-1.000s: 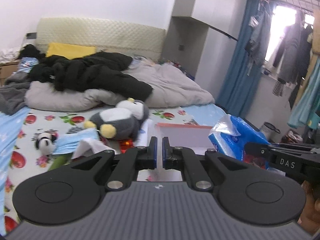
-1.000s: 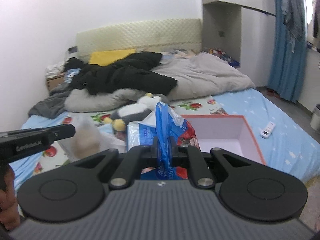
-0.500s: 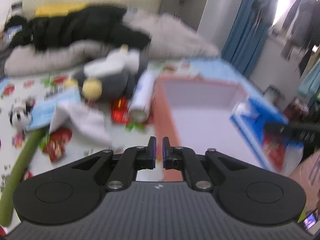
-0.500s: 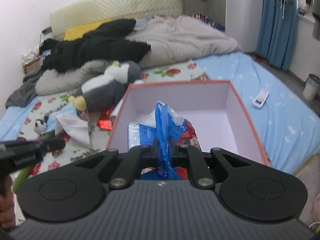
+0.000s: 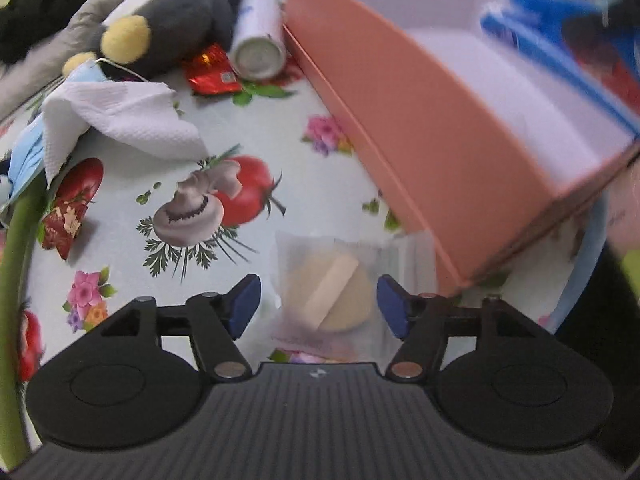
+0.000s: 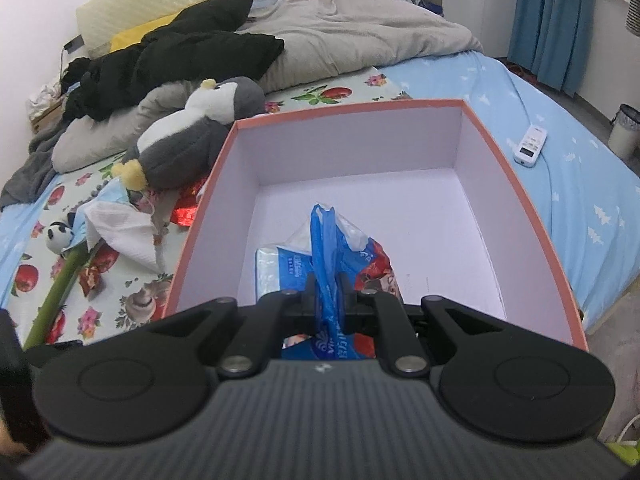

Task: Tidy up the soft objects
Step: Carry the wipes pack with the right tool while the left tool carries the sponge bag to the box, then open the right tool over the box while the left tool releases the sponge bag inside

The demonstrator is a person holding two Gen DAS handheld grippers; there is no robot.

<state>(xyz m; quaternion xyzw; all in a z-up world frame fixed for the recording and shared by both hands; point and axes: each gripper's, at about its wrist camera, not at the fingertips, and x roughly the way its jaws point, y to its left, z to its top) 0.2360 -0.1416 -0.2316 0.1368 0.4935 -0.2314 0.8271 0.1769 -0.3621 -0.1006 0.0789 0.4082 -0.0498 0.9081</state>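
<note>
My left gripper (image 5: 319,300) is open, low over the floral sheet, its jaws either side of a beige powder puff in a clear bag (image 5: 330,294) lying beside the orange box (image 5: 420,120). My right gripper (image 6: 324,294) is shut on the blue plastic tissue pack (image 6: 320,264) and holds it inside the orange box (image 6: 532,216), near its front wall. A grey penguin plush (image 6: 192,140) lies left of the box, also in the left wrist view (image 5: 160,28). A white tissue (image 5: 120,116) lies on a blue face mask (image 5: 24,152).
A white spray can (image 5: 258,28) and red foil wrappers (image 5: 212,72) lie by the box's left wall. A green stick (image 6: 60,284) and a small panda toy (image 6: 58,236) lie further left. Black clothes (image 6: 172,52) and a grey duvet (image 6: 352,40) fill the bed's back. A remote (image 6: 532,146) lies right.
My left gripper has dropped to the sheet and opened around the bagged puff. My right gripper has carried the tissue pack forward and down into the box.
</note>
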